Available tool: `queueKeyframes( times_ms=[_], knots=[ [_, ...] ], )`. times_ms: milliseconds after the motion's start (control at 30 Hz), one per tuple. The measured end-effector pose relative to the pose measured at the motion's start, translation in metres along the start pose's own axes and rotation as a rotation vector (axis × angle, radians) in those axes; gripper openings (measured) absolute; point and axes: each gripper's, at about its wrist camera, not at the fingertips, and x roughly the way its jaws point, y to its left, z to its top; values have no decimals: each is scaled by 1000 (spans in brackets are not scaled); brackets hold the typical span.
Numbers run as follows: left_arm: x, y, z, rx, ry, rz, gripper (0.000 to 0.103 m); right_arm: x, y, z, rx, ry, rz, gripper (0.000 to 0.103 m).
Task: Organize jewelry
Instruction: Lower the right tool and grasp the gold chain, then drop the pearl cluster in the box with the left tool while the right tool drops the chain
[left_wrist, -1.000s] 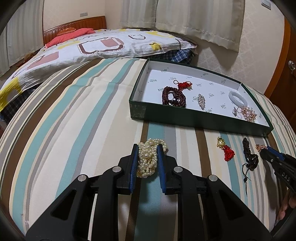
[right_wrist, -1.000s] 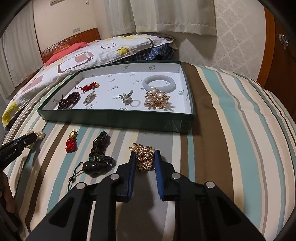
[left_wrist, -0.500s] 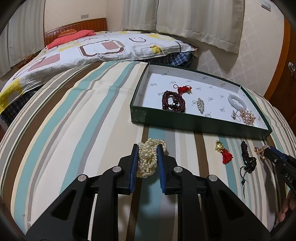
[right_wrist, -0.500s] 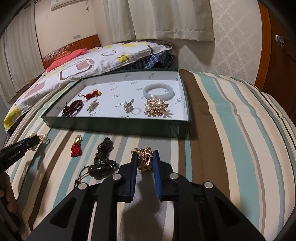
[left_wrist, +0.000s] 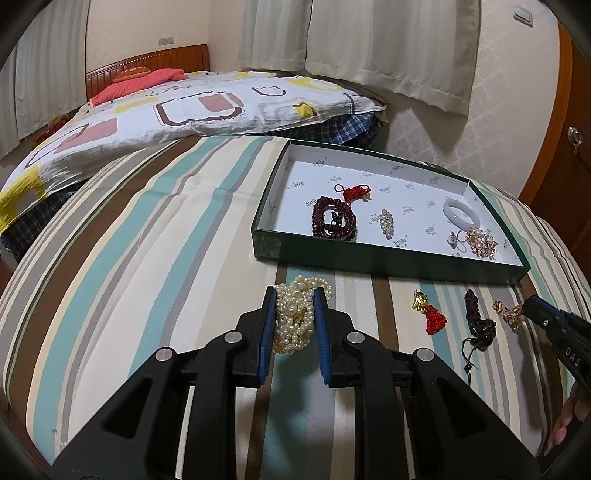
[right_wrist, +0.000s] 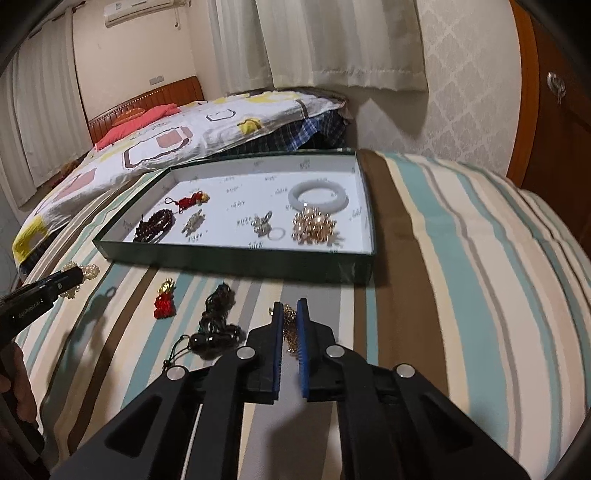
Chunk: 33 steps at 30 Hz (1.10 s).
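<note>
My left gripper (left_wrist: 294, 295) is shut on a bundle of white pearl strands (left_wrist: 295, 317), lifted just above the striped bedspread. My right gripper (right_wrist: 290, 310) is shut on a gold chain (right_wrist: 291, 332), lifted off the bed in front of the green tray (right_wrist: 236, 262). The tray (left_wrist: 369, 254) holds dark red beads (left_wrist: 334, 221), a red tassel (left_wrist: 354, 192), a white bangle (right_wrist: 317, 194), a gold brooch (right_wrist: 314, 227) and small silver pieces. The right gripper also shows in the left wrist view (left_wrist: 524, 312), the left gripper in the right wrist view (right_wrist: 79, 275).
A red and gold charm (right_wrist: 164, 301) and a dark cord pendant (right_wrist: 218, 321) lie on the bedspread between the grippers. A patterned quilt (left_wrist: 177, 110) lies behind the tray. A wooden door (right_wrist: 561, 110) stands at the right.
Both grippers have risen with their loads. The right gripper has closed tighter on the gold chain and lifted it off the bedspread; the pearls hang in the left gripper.
</note>
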Motion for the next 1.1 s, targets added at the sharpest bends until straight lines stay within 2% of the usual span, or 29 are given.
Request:
queueKeyframes(
  times_ms=[133, 200, 267, 300, 600, 633, 667, 767, 1100],
  knots=[
    [1, 0, 0, -1, 1, 0, 20, 7, -1, -3, 13, 32, 9, 10],
    [1, -1, 0, -1, 2, 0, 20, 10, -1, -4, 15, 44, 8, 22],
    [2, 0, 0, 0, 4, -1, 20, 11, -1, -5, 17, 47, 2, 40],
    [2, 0, -1, 0, 5, -1, 20, 11, -1, -6, 16, 49, 1, 41],
    [7, 1, -3, 0, 14, 1, 20, 19, 5, -8, -30, 81, -26, 41],
    [7, 1, -3, 1, 14, 1, 20, 20, 5, -8, -32, 81, -30, 37],
    [7, 1, -3, 1, 13, 1, 20, 20, 5, -8, -34, 81, -33, 28],
    [7, 1, -4, 0, 15, 1, 20, 19, 5, -10, -41, 81, -32, 17],
    [4, 0, -2, 0, -2, -1, 20, 0, 6, -7, -37, 10, -18, 14]
  ],
)
